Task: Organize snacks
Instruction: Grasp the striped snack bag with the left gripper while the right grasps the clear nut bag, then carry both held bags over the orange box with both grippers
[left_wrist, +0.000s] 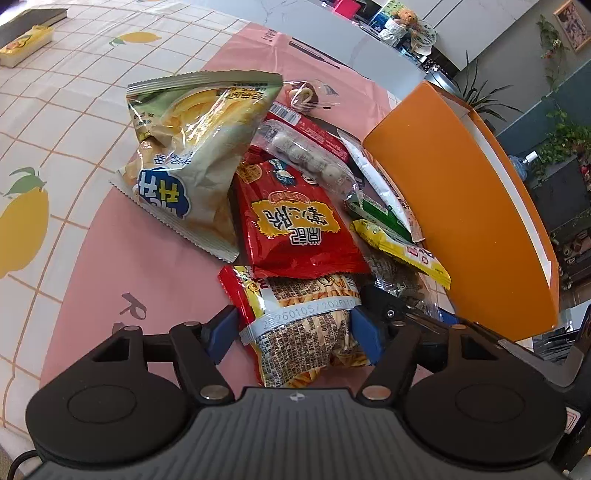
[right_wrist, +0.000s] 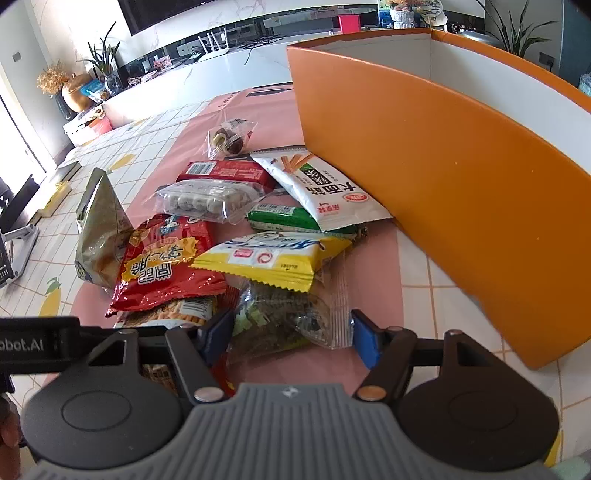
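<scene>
Both your grippers straddle packets in the pile beside the tall orange cardboard box: left gripper around the crinkly stick-snack bag, right gripper seemingly loose around the clear seaweed packet, so lifting may drag neighbours.

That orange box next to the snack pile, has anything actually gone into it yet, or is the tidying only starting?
Only starting, it seems. The orange box shows only bare white inner walls; its floor is hidden. In hand: the left gripper straddles a noodle-snack packet, and the right gripper straddles a clear seaweed packet; neither looks lifted. Left: the rest of the pile, such as the red bag and yellow packet, lies on the pink mat.
</scene>
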